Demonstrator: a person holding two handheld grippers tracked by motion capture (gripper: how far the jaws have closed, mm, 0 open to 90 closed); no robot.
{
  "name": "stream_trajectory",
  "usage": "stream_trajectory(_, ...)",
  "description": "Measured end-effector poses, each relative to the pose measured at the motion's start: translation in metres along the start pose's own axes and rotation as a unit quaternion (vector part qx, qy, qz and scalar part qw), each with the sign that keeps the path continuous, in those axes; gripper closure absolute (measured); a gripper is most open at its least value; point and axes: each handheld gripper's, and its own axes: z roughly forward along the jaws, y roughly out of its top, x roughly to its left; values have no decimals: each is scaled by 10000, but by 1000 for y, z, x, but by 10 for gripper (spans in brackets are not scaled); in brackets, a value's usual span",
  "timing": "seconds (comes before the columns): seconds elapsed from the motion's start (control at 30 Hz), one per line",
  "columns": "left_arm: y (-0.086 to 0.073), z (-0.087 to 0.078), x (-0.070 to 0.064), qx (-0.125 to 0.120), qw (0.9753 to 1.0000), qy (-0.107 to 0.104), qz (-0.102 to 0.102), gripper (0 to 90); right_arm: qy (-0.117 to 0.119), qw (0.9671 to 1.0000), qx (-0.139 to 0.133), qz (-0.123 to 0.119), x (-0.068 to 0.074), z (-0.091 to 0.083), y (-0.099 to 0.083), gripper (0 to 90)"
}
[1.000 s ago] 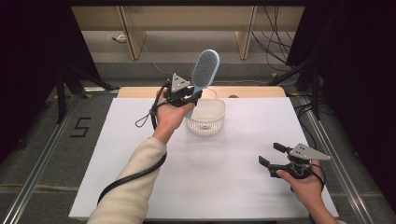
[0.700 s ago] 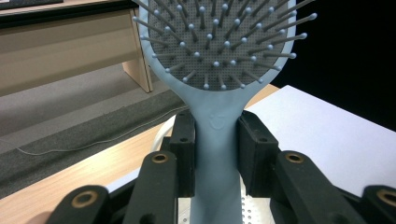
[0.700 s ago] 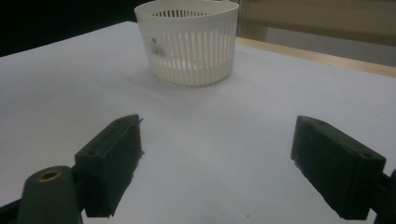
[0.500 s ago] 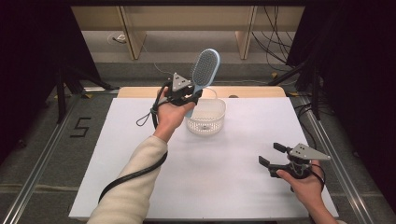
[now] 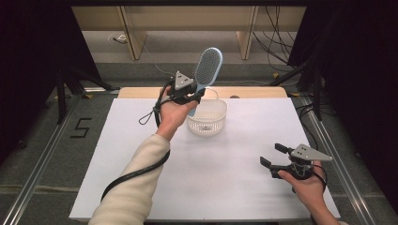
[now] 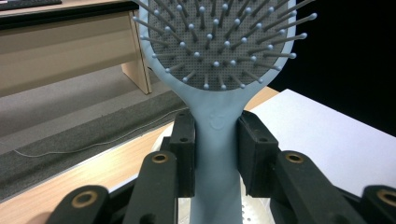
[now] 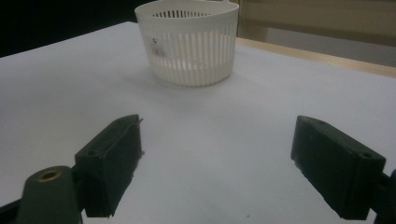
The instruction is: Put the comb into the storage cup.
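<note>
A pale blue hairbrush (image 5: 207,66) is held up above the back of the table, bristle head uppermost. My left gripper (image 5: 195,96) is shut on its handle (image 6: 215,154), with both black pads pressed against the neck just below the bristles (image 6: 219,42). Directly below and to the right stands a white slatted basket (image 5: 207,117), upright on the white table (image 5: 234,164). My right gripper (image 5: 272,157) rests low near the front right of the table, jaws wide apart with nothing between them, facing the basket (image 7: 189,44).
A wooden strip (image 5: 253,92) runs along the table's far edge. Beyond it stand wooden desk legs (image 5: 133,40) and cables on the floor. A metal rail (image 5: 328,140) borders the right side.
</note>
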Motion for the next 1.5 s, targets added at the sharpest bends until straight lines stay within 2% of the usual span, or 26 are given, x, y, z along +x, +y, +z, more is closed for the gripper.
stream_trajectory(1.5,-2,18,1,-18,10000,-46,-46,696,8,10000,3,9,0,0,0,172)
